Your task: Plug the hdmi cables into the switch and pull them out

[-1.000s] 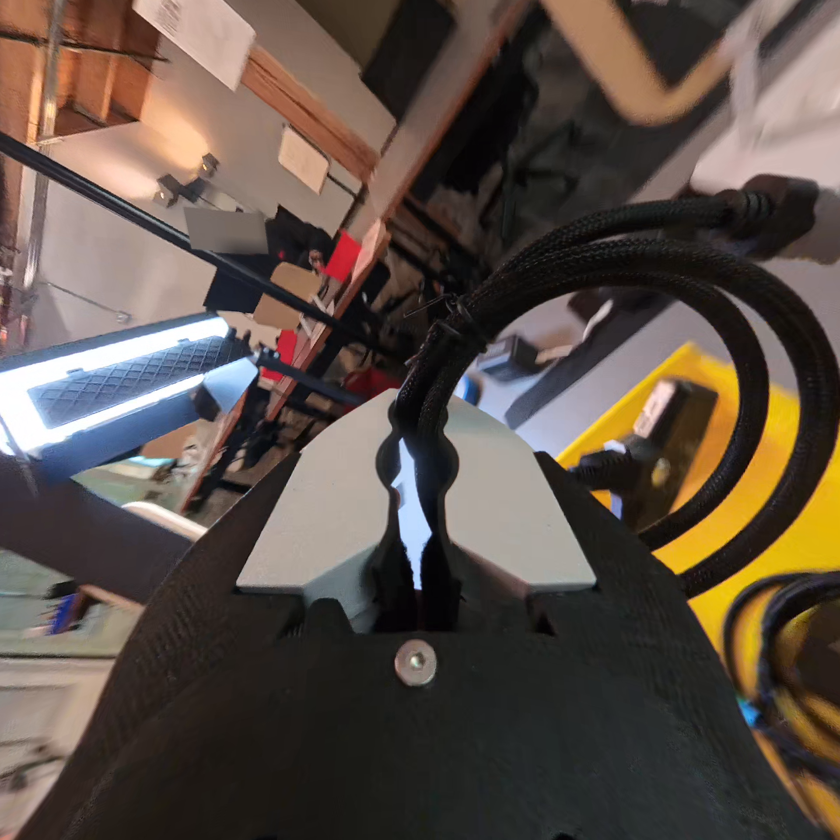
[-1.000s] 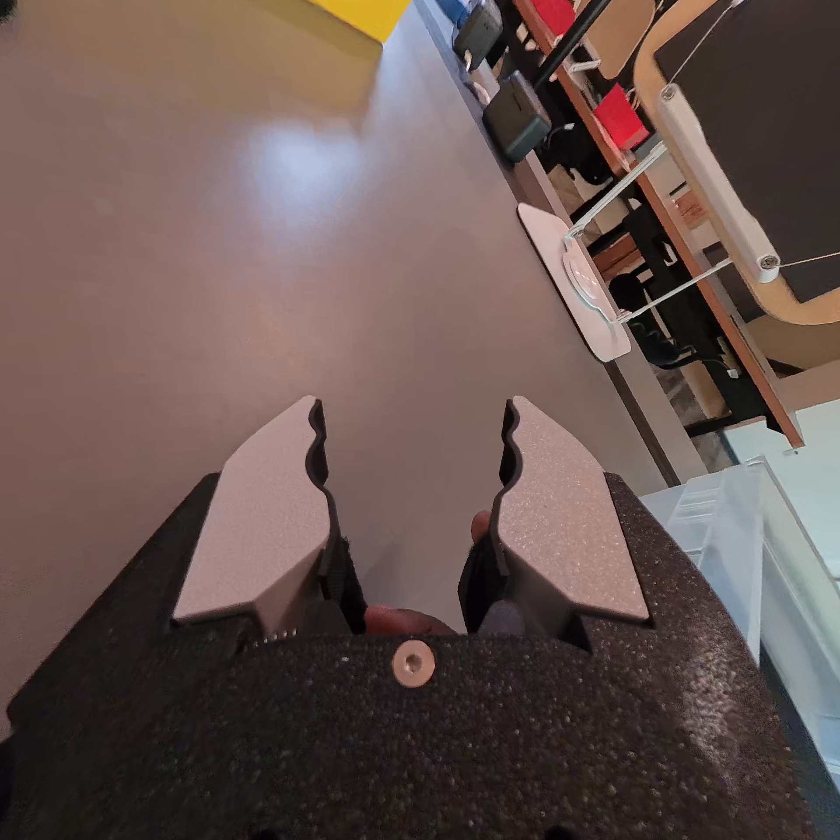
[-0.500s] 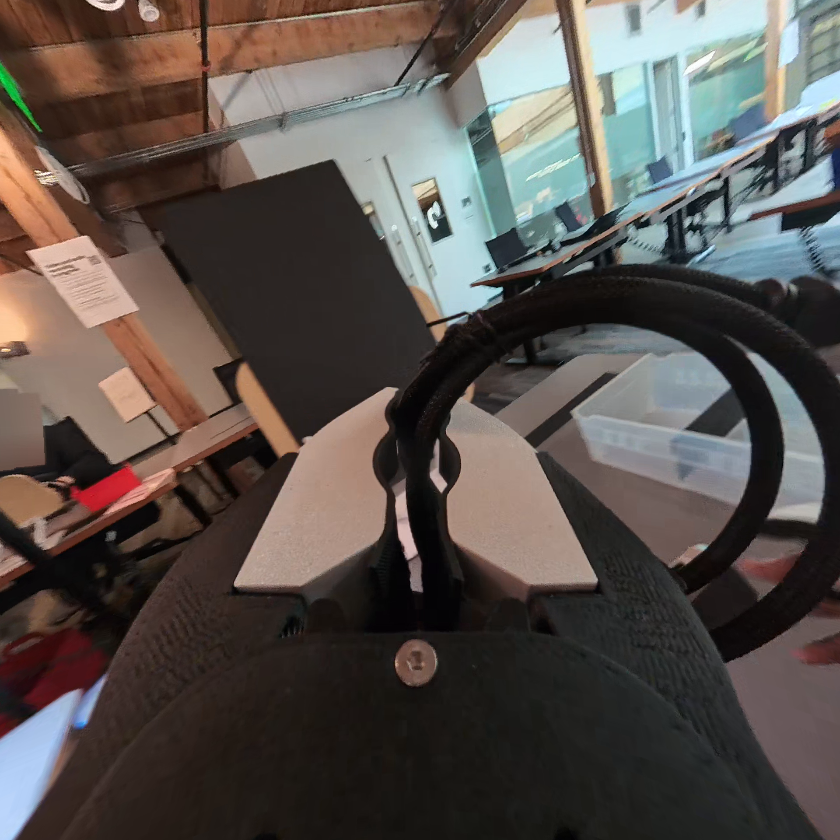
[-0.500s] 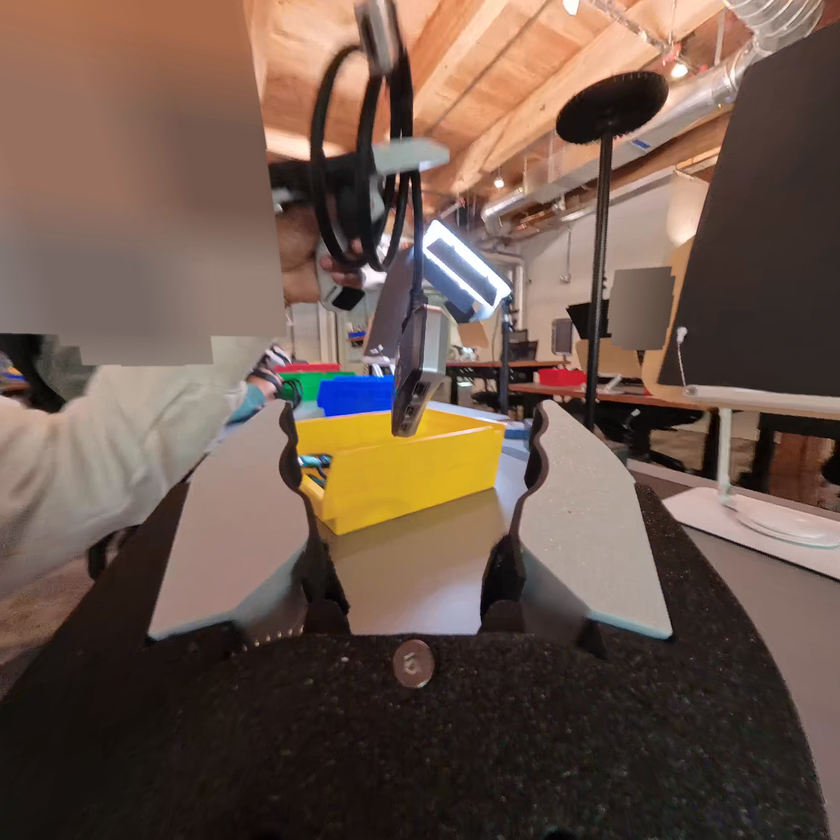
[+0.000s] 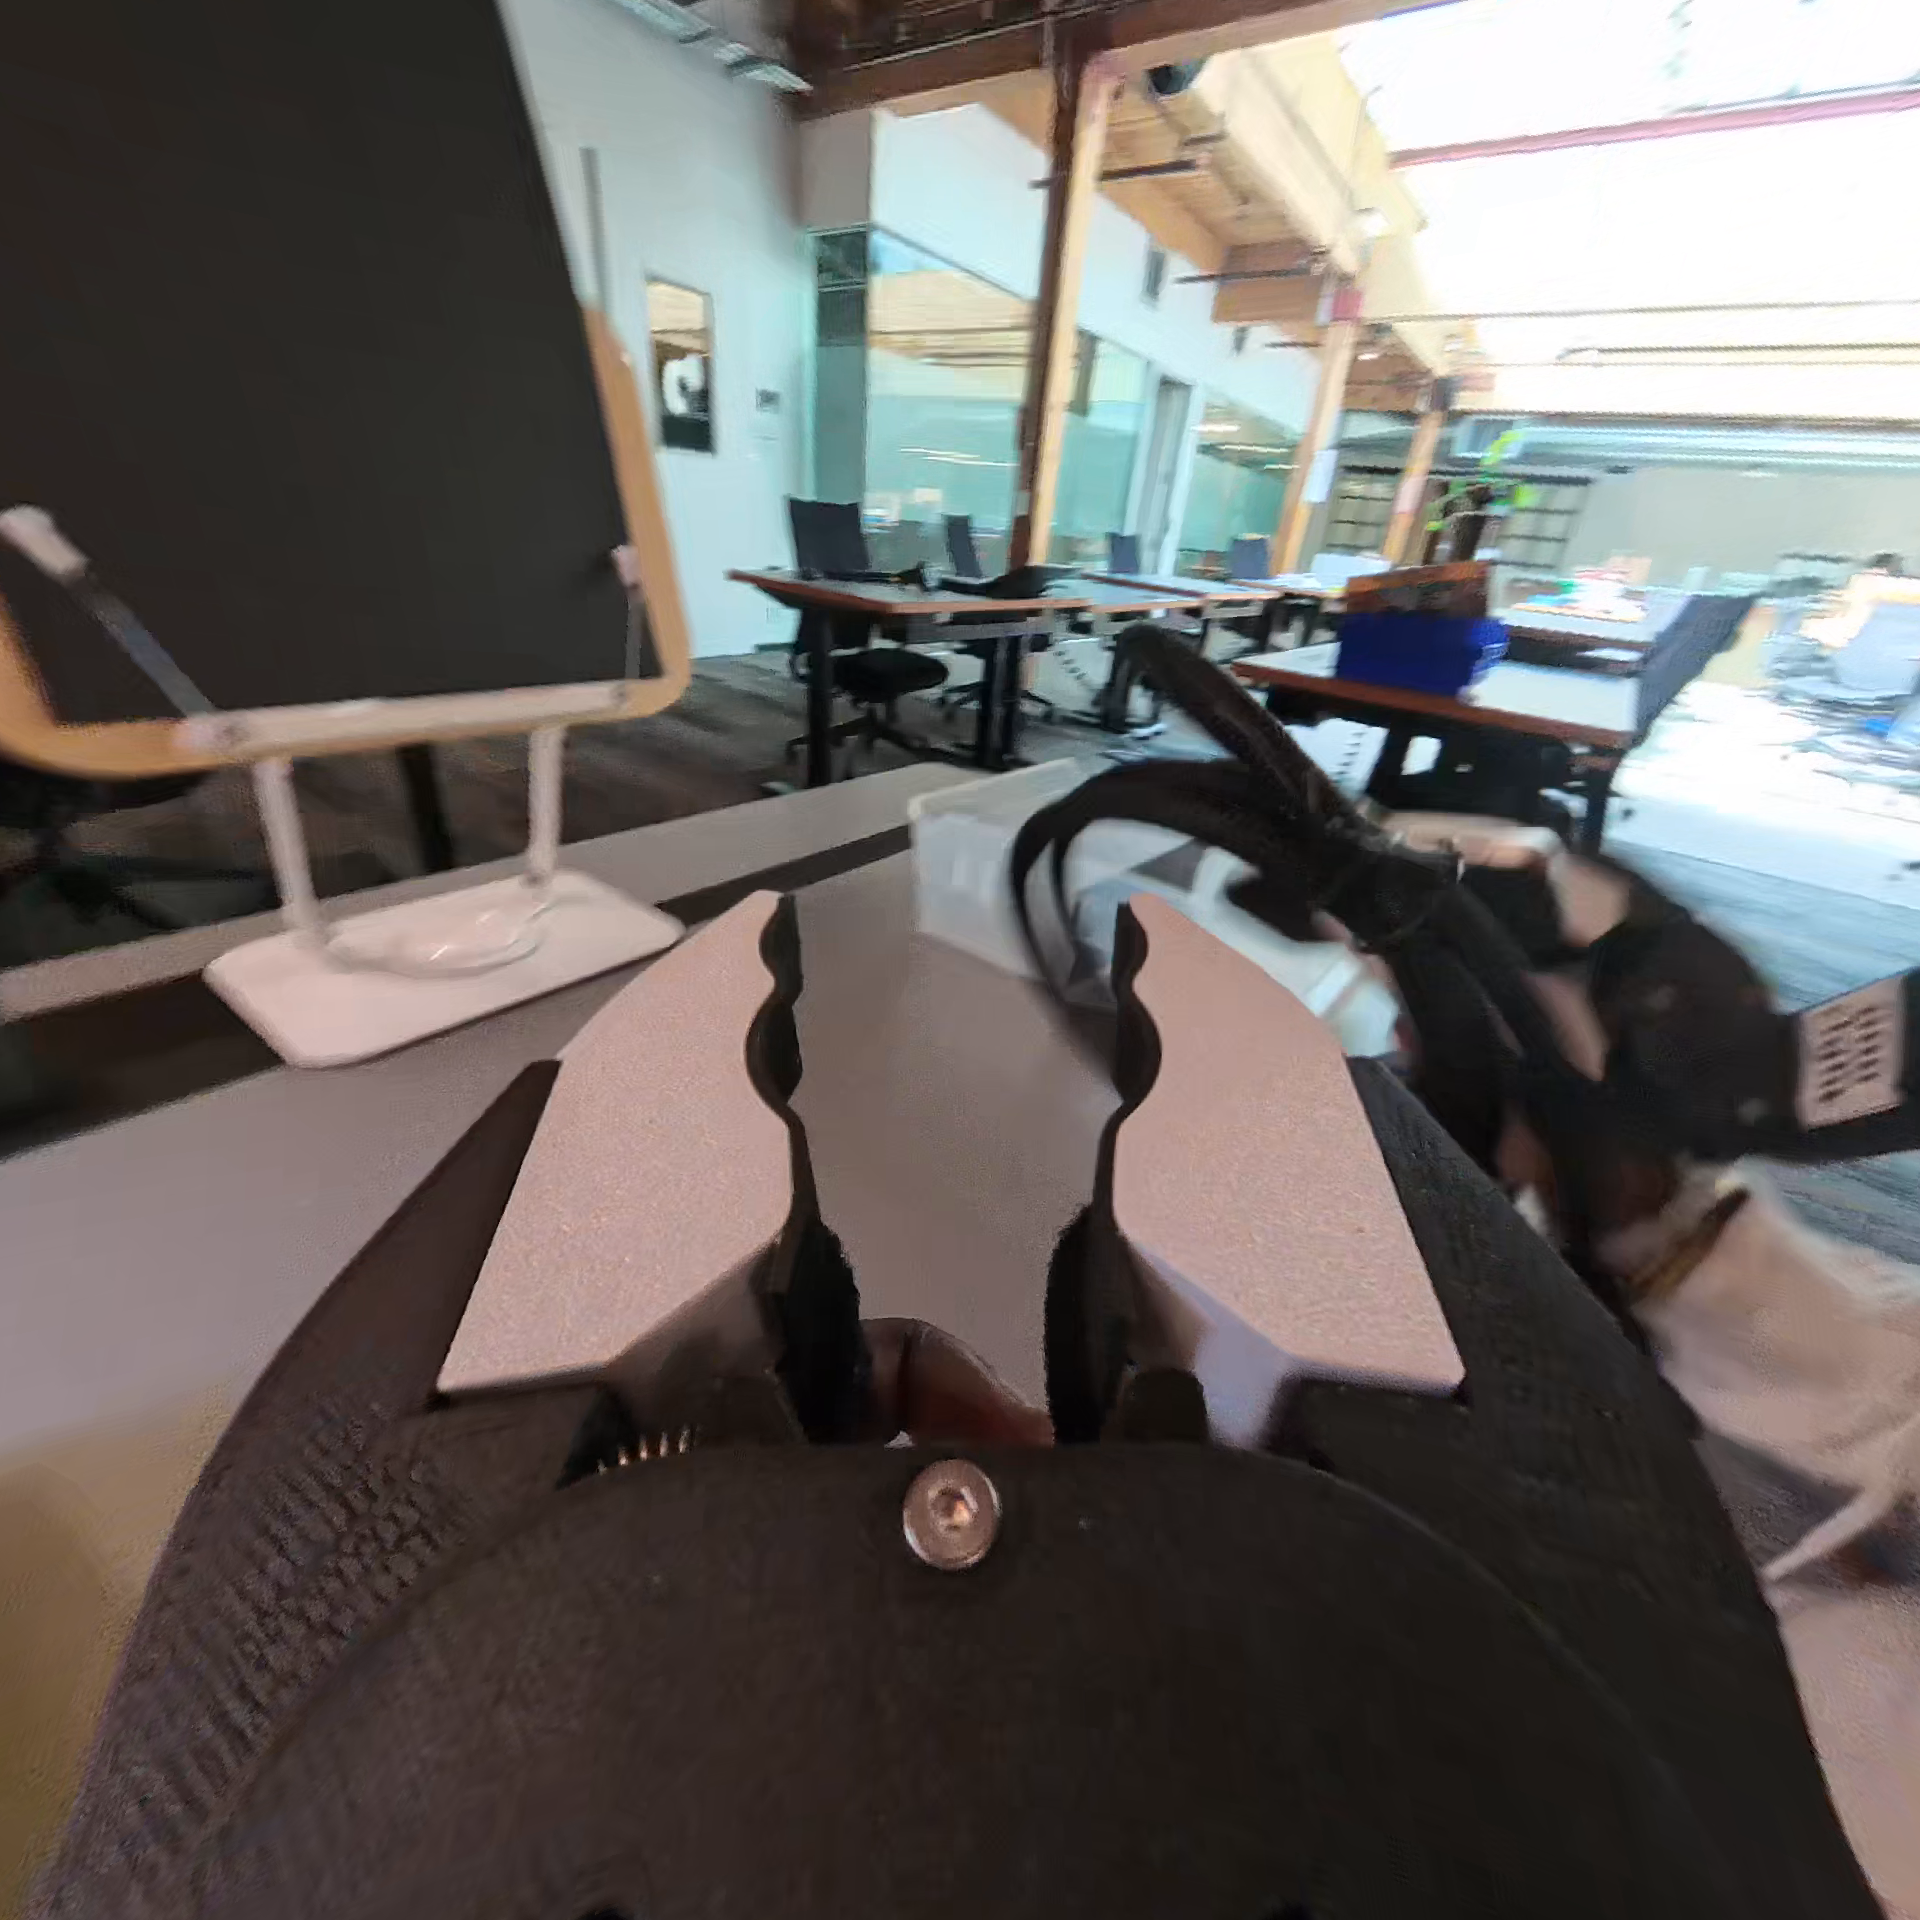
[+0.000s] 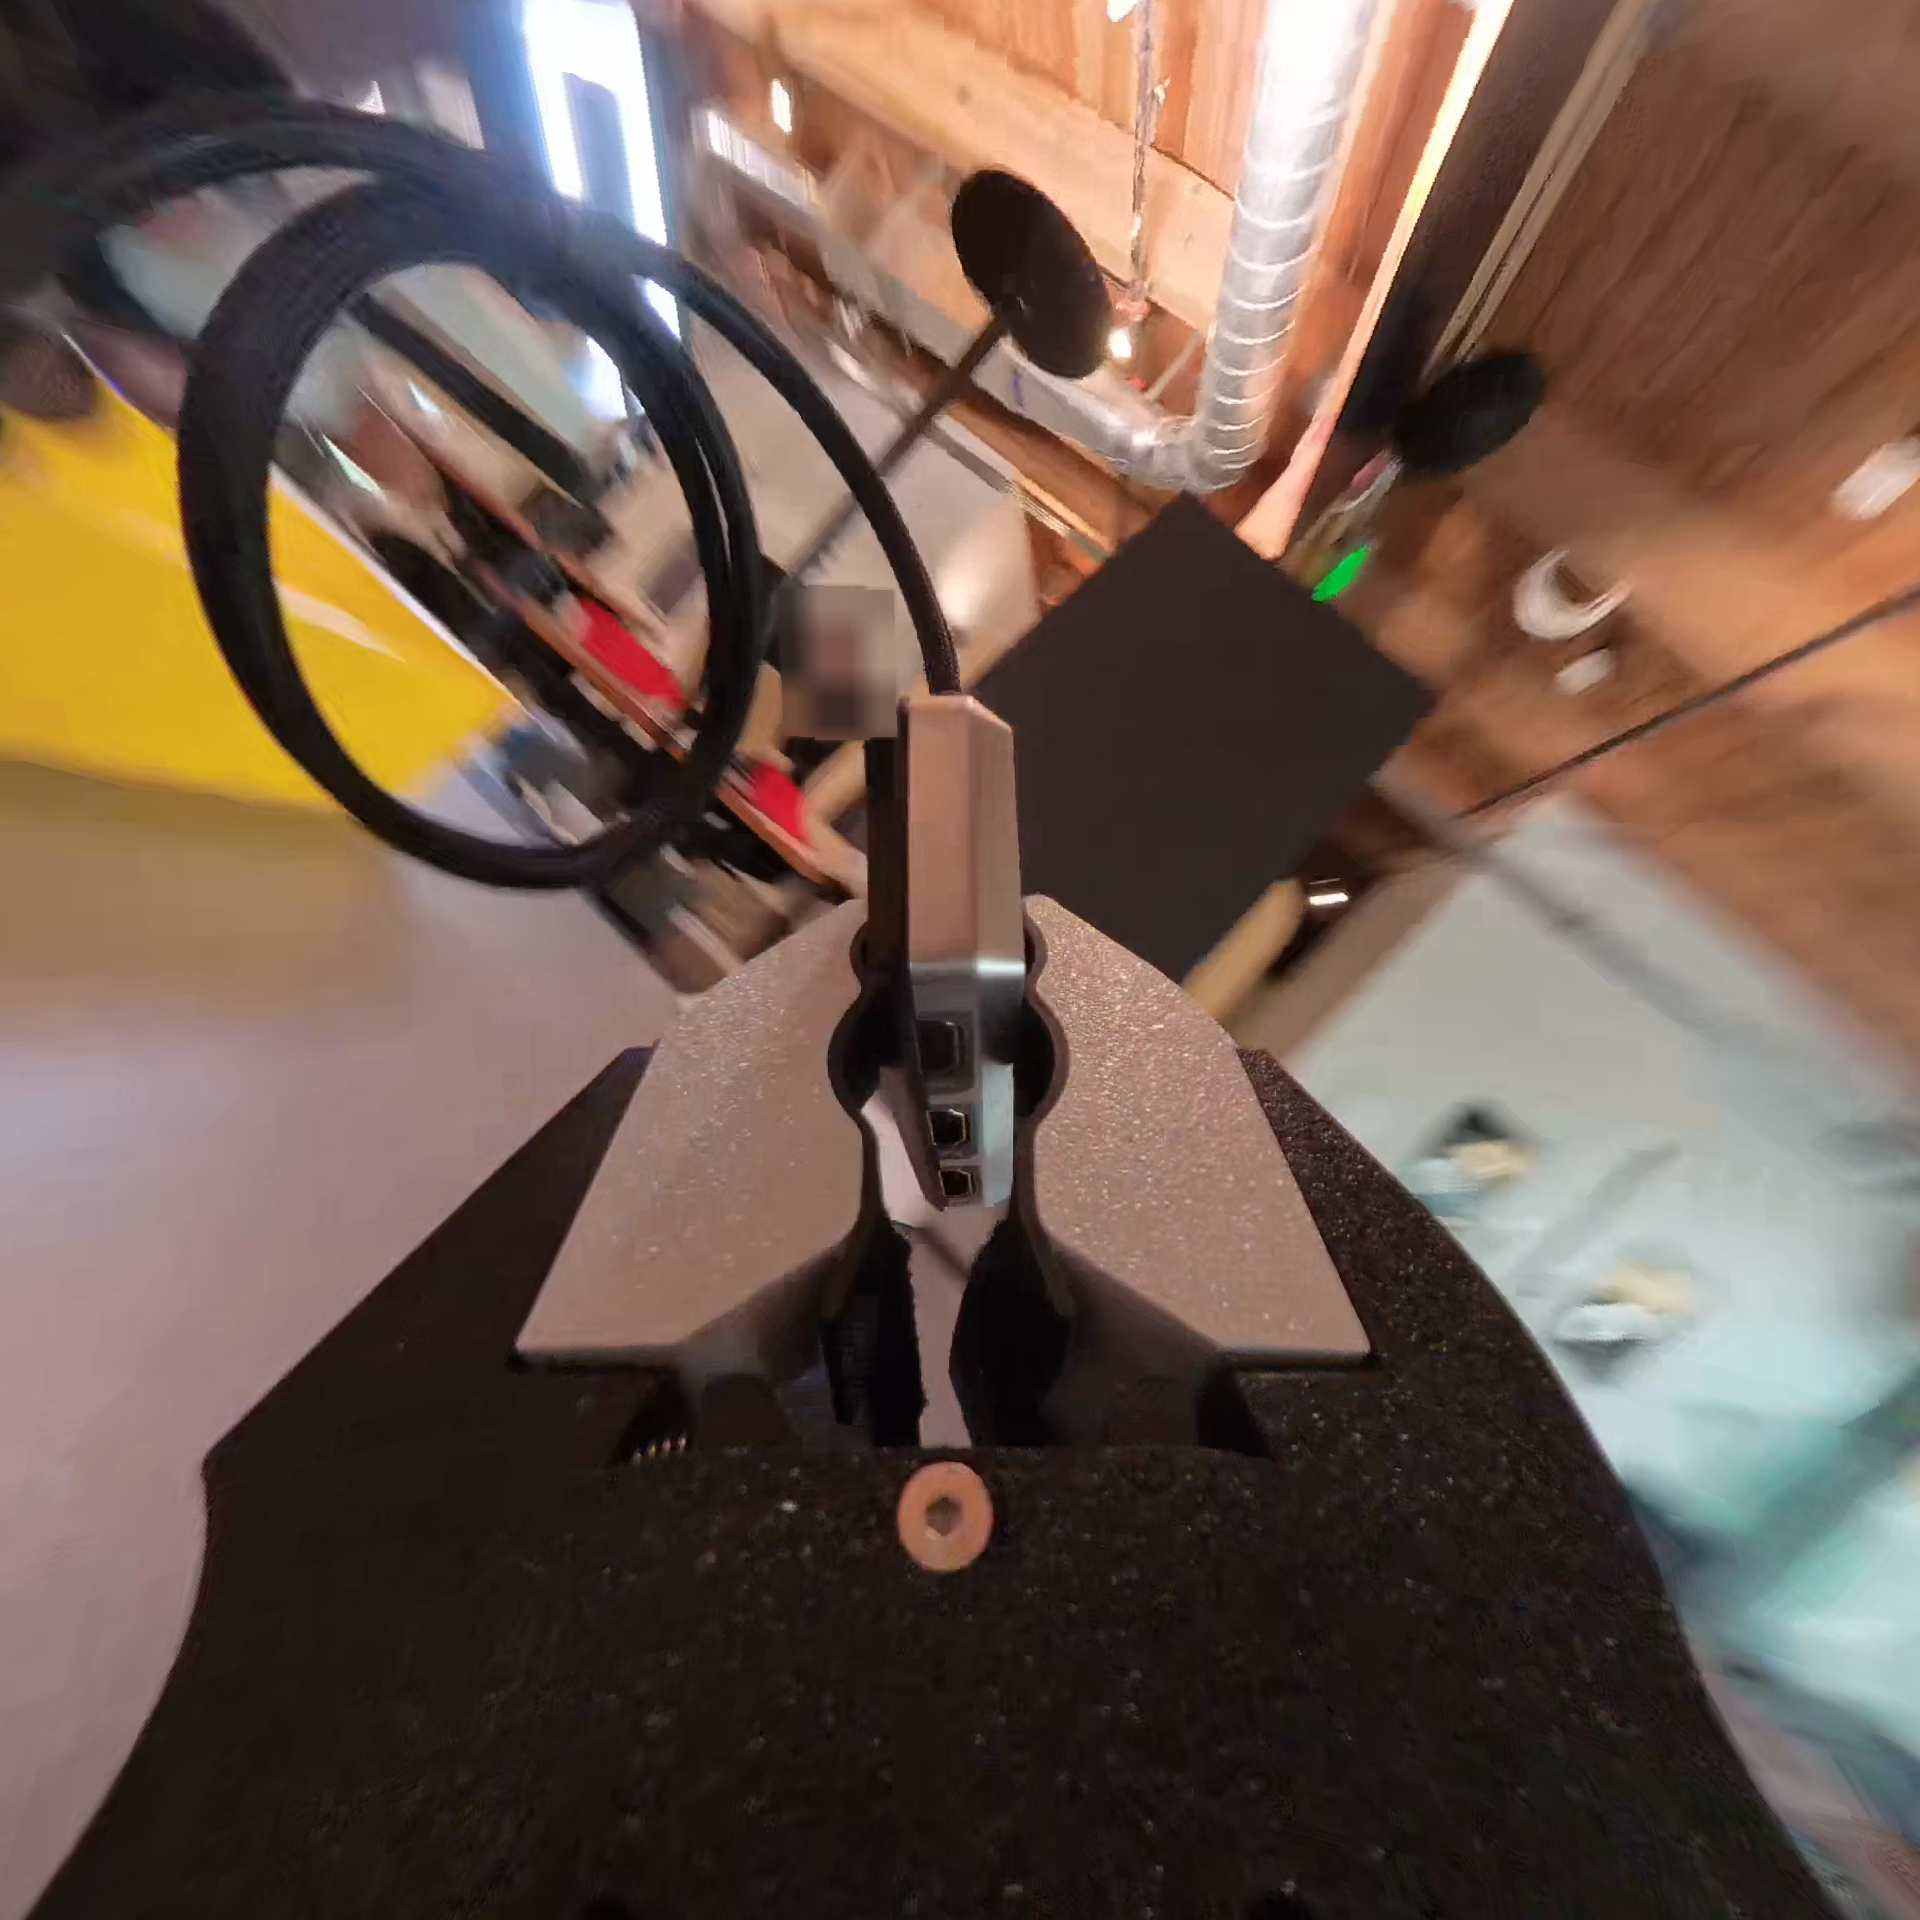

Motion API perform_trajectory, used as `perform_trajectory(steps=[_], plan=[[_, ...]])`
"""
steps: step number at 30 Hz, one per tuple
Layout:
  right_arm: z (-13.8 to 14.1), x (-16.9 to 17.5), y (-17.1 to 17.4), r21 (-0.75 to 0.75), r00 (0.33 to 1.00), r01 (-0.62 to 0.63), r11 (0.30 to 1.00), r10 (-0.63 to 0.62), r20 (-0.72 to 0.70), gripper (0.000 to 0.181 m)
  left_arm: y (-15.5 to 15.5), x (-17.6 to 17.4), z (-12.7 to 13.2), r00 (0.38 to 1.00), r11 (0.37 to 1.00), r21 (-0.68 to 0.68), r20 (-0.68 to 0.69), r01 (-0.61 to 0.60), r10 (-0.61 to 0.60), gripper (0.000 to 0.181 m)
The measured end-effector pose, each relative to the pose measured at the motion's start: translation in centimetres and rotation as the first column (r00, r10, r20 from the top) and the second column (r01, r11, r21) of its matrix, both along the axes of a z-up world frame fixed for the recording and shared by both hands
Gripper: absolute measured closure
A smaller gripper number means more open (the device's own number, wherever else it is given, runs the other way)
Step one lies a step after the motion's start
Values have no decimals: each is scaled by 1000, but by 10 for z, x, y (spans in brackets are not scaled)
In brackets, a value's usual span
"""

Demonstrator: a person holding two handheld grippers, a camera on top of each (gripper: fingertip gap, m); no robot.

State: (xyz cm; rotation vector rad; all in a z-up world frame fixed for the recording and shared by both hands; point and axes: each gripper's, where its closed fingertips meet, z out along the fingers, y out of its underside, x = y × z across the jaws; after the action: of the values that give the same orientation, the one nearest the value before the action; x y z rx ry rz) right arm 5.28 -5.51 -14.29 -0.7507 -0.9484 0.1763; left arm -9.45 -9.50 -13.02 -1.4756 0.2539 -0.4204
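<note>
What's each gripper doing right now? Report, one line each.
Left gripper: open, holding nothing; the coiled cable lies off to its right.
Right gripper: shut on the switch, a cable trailing from its far end.

The left gripper [image 5: 951, 997] has two pale grey fingers [image 5: 644, 1143] with a grainy surface and wavy black inner edges. They sit on a rounded black body with rough texture, and a silver hex screw [image 5: 950, 1513] is at its centre. The right gripper [image 6: 945, 997] has the same grey fingers [image 6: 727, 1153], black speckled body and silver screw [image 6: 943, 1518]. At the right edge of the left wrist view a white sleeve [image 5: 1756, 1340] shows.
</note>
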Motion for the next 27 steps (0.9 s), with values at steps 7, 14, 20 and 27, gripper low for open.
perform_trajectory(steps=[7, 14, 20, 27], plan=[[-27, -4, 20, 192, 855, 260, 946, -318, 410, 160, -70, -14, 12, 913, 906, 372, -262, -203, 313, 121], [-48, -19, 5, 63, 792, 188, 980, -189, 581, 159, -20, 79, -43, 671, 942, 334, -704, 22, 234, 121], [-50, -19, 12, -400, 940, 50, 915, 93, 328, 159, 1, 103, -31, 517, 885, 465, -750, -32, 413, 123], [-30, -1, 35, -603, 621, -783, 154, 137, -771, 159, -28, 155, -43, 982, 966, 257, -183, 5, 43, 135]])
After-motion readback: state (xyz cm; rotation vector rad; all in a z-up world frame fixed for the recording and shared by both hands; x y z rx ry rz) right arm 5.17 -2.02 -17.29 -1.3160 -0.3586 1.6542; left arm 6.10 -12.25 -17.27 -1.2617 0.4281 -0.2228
